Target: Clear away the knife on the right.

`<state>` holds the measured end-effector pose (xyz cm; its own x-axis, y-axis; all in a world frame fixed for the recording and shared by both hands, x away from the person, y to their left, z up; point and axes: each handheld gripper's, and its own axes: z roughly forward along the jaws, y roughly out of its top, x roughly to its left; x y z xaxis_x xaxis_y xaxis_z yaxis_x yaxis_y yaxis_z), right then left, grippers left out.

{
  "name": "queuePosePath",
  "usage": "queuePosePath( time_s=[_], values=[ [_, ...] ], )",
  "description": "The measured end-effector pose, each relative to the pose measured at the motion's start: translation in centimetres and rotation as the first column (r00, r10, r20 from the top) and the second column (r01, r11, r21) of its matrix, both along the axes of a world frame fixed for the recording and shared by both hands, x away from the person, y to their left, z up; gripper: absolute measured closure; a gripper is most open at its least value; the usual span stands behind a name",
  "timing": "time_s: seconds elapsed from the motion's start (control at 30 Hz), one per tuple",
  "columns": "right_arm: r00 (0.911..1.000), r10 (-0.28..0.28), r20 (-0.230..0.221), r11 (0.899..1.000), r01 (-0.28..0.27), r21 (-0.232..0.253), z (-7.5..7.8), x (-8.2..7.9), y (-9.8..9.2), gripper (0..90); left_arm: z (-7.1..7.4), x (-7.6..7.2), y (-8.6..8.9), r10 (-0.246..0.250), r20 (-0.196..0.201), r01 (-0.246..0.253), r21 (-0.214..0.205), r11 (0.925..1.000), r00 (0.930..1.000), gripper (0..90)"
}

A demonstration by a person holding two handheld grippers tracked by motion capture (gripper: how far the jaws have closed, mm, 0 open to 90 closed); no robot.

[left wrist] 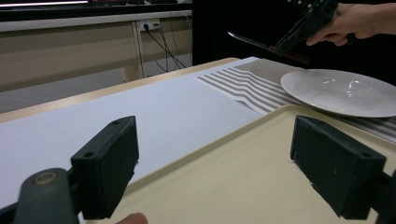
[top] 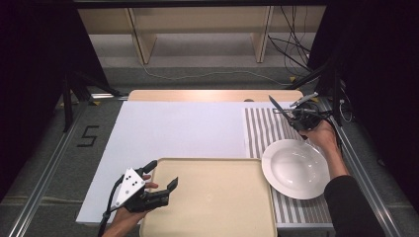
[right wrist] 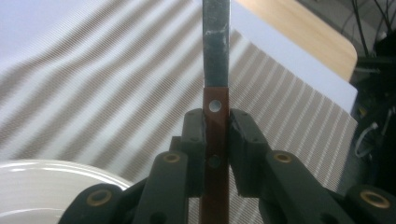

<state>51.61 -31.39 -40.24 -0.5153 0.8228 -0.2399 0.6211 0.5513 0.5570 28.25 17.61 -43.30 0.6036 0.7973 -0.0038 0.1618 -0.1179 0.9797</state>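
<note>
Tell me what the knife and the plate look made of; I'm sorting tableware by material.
Knife: the blade looks like metal, grey with a dull sheen; the handle looks like reddish-brown wood or plastic with rivet holes, clamped in the right tool. Plate: probably glazed ceramic, white and glossy with highlights, though melamine can't be ruled out.

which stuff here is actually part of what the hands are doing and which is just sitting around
In use:
knife, clamped by its brown handle in the right gripper
left gripper, open over the tray

Lying about:
white plate
striped mat
shelf unit
floor cables
</note>
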Motion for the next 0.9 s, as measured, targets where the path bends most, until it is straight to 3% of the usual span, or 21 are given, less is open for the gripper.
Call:
queuePosePath(
  time_s=[0.17, 0.2, 0.3, 0.4, 0.9],
  values=[
    [0.9969, 0.026, 0.074, 0.995, -0.033, 0.089, 1.3, -2.5, 1.3, 77.8, 0.0, 0.0, 0.0, -0.001, -0.001, 0.001, 0.001, 1.0, 1.0, 15.1],
    [0.9969, 0.026, 0.074, 0.995, -0.033, 0.089, 1.3, -2.5, 1.3, 77.8, 0.0, -0.1, 0.0, -0.002, -0.002, 0.002, -0.001, 1.0, 1.0, 15.1],
    [0.9918, 0.061, 0.112, 0.99, -0.075, 0.121, 2.0, -4.5, 2.0, 77.7, 0.0, 0.0, 0.0, -0.002, 0.001, 0.002, -0.002, 1.0, 1.0, 15.1],
    [0.9887, 0.075, 0.13, 0.989, -0.09, 0.115, 2.4, -5.7, 2.4, 77.7, 0.1, -0.1, 0.0, -0.006, 0.006, 0.006, 0.001, 1.0, 1.0, 15.0],
    [0.9789, 0.13, 0.158, 0.972, -0.157, 0.176, 2.9, -9.7, 4.2, 77.7, 0.1, -0.1, 0.0, -0.007, 0.008, 0.008, -0.005, 1.0, 0.9999, 15.0]
  ],
)
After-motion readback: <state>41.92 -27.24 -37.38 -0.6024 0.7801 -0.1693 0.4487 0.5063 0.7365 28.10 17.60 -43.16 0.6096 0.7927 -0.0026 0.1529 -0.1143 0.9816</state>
